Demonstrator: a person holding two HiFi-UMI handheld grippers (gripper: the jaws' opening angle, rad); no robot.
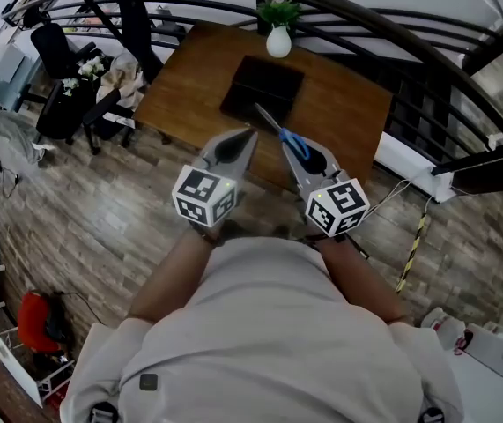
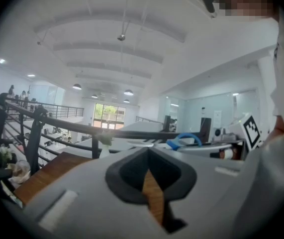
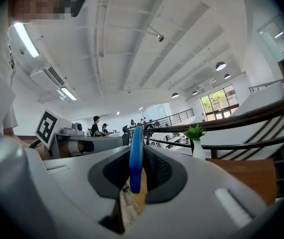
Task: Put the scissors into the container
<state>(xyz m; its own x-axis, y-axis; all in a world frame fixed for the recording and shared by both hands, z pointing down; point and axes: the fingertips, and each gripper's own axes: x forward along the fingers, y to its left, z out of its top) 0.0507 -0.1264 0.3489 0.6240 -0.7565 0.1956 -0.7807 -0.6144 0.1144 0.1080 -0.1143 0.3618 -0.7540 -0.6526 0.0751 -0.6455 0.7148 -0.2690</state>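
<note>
Wood table [image 1: 348, 104] by curved railing [image 3: 228, 119] — right fingers [image 3: 162, 173] tight on blue-handled scissors [image 3: 136, 156], left fingers [image 2: 124, 176] together, empty.

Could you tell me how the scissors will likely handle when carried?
The scissors, pinched at the blue handle by the right hand-held gripper, probably stay rigid but could pivot. The thin blades jut ahead, so they may snag the container.

The container [image 1: 262, 86] lay on the table [image 1: 348, 113], and the vase [image 1: 278, 40] stood behind it. Before the table, the left gripper [image 1: 247, 137] was beside the right gripper [image 1: 291, 148], with the scissors [image 1: 269, 119] in the right one.
</note>
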